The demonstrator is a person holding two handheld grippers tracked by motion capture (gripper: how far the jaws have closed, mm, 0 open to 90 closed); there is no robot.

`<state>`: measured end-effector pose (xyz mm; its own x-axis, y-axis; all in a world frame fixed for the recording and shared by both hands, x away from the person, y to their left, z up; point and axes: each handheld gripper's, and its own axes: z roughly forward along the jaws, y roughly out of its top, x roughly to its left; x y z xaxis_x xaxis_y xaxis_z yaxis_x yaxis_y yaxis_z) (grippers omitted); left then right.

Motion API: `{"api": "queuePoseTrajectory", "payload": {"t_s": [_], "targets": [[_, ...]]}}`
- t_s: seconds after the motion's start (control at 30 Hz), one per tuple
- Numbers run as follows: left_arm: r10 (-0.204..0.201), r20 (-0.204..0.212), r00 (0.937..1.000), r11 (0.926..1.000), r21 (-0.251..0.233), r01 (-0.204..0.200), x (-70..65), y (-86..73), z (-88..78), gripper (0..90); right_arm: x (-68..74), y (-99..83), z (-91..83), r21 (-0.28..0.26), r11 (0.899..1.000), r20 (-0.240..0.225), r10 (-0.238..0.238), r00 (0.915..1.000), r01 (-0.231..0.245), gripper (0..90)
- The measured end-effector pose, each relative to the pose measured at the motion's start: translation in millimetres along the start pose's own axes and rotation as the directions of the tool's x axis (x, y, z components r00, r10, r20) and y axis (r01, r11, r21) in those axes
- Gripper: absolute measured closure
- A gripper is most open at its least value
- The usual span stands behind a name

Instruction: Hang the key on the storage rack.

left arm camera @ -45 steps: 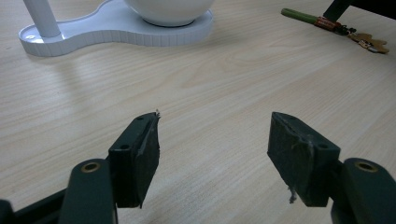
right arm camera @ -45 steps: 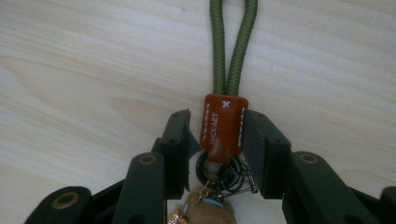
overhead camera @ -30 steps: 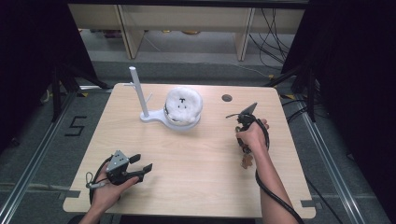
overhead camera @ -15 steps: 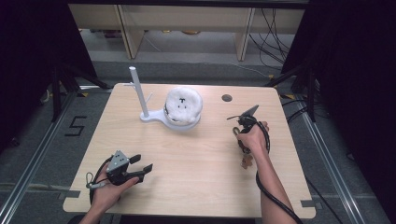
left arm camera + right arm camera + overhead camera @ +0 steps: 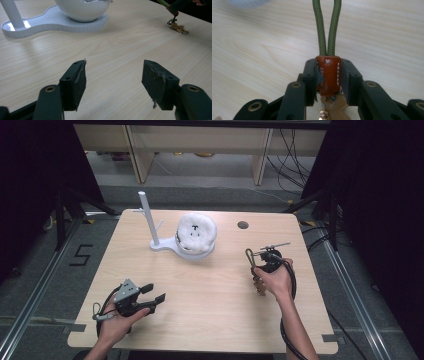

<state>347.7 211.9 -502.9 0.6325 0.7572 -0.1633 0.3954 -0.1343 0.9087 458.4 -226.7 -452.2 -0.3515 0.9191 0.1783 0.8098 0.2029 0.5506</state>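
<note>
My right gripper (image 5: pixel 328 67) is shut on the brown leather tab of a keychain (image 5: pixel 328 77). Its jaws have just been closing, and the tab sits between the pads. The keychain's green cord loop (image 5: pixel 320 30) sticks out past the fingertips. From above, the right gripper (image 5: pixel 256 266) is at the table's right, the green loop (image 5: pixel 248 256) pointing left and the brass end (image 5: pixel 259 287) hanging toward the table. My left gripper (image 5: pixel 155 293) rests at the near left, open with nothing between its jaws (image 5: pixel 113 72); its view also shows the keychain (image 5: pixel 178 27) far right.
A white stand (image 5: pixel 150 222) with an upright post is at the back centre of the wooden table (image 5: pixel 210 295). A white bowl with a fluffy white ball (image 5: pixel 196 232) sits on the stand's base (image 5: pixel 50 22). A round cable hole (image 5: pixel 243 225) lies behind the right hand.
The right gripper has closed on the keychain's tab and shifted a little toward the near side, with the green loop now sticking out to its left. The left hand stayed put.
</note>
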Motion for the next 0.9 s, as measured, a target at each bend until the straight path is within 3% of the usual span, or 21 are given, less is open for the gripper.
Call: {"api": "queuePoseTrajectory", "payload": {"t_s": [0.03, 0.07, 0.13, 0.2, 0.27, 0.3, 0.4, 0.5, 0.53, 0.6, 0.63, 0.67, 0.73, 0.87, 0.9], "targets": [[-0.003, -0.004, 1.0, 1.0, 0.003, 0.003, -0.9, 2.1, -0.3, 35.4, 1.5, -1.7, -1.7, -0.039, 0.999, -0.022, -0.018, 0.9996, 0.017, 69.1], [0.0, 0.007, 1.0, 1.0, 0.001, 0.0, -1.3, 4.5, 0.1, 35.6, 3.7, -3.1, -4.8, -0.051, 0.998, 0.003, -0.036, 0.9993, 0.036, 69.1], [-0.021, 0.032, 0.9993, 0.9997, -0.011, 0.021, -2.6, 8.1, 2.3, 36.2, 10.6, -6.4, -9.7, -0.085, 0.995, -0.014, -0.044, 0.9989, 0.043, 69.1], [-0.031, 0.04, 0.9987, 0.9995, 0.002, 0.03, -3.5, 12.5, 3.0, 36.9, 19.8, -10.9, -11.0, -0.128, 0.99, 0.006, -0.056, 0.9984, 0.057, 69.1], [-0.043, 0.075, 0.9963, 0.9991, -0.004, 0.043, -3.3, 17.6, 6.6, 36.9, 32.6, -15.3, -13.3, -0.16, 0.987, -0.025, -0.021, 0.9994, 0.017, 69.1], [-0.042, 0.078, 0.9961, 0.9991, -0.006, 0.042, -4.4, 20.6, 8.0, 36.9, 33.1, -16.1, -14.0, -0.182, 0.982, -0.029, -0.063, 0.9976, 0.057, 69.1], [-0.026, 0.086, 0.9959, 0.9997, 0.001, 0.026, -8.2, 31.1, 12.4, 36.9, 44.4, -19.1, -14.4, -0.24, 0.968, -0.043, -0.091, 0.995, 0.078, 69.0], [-0.002, 0.1, 0.9949, 1.0, 0.002, 0.002, -11.6, 41.3, 20.3, 37.1, 55.0, -21.0, -14.8, -0.271, 0.955, -0.045, -0.135, 0.9899, 0.118, 69.1], [0.001, 0.113, 0.9936, 1.0, 0.0, -0.001, -12.4, 44.3, 23.4, 37.5, 61.6, -21.7, -15.9, -0.27, 0.958, -0.067, -0.124, 0.9901, 0.101, 69.1], [0.003, 0.126, 0.992, 1.0, -0.004, -0.003, -14.2, 50.0, 28.5, 37.9, 68.1, -22.7, -15.6, -0.282, 0.953, -0.07, -0.134, 0.9885, 0.109, 69.1], [0.004, 0.133, 0.9911, 1.0, -0.005, -0.003, -15.3, 53.5, 31.2, 38.0, 70.0, -22.7, -14.5, -0.296, 0.946, -0.069, -0.157, 0.9851, 0.13, 69.1], [0.003, 0.144, 0.9896, 1.0, -0.009, -0.002, -16.5, 57.9, 35.1, 38.1, 73.9, -23.6, -14.3, -0.294, 0.948, -0.07, -0.153, 0.9857, 0.127, 69.0], [0.01, 0.147, 0.9891, 0.9999, -0.006, -0.009, -18.4, 64.3, 40.0, 38.8, 80.6, -24.9, -12.0, -0.301, 0.943, -0.082, -0.174, 0.9813, 0.142, 69.1], [0.03, 0.154, 0.9877, 0.9995, -0.003, -0.03, -20.3, 77.1, 52.7, 40.5, 93.1, -26.8, -10.8, -0.318, 0.939, -0.098, -0.167, 0.9811, 0.128, 69.1], [0.031, 0.156, 0.9872, 0.9995, -0.005, -0.031, -20.3, 79.1, 54.6, 41.4, 93.3, -26.1, -9.5, -0.327, 0.933, -0.1, -0.19, 0.9766, 0.148, 69.0]]}}
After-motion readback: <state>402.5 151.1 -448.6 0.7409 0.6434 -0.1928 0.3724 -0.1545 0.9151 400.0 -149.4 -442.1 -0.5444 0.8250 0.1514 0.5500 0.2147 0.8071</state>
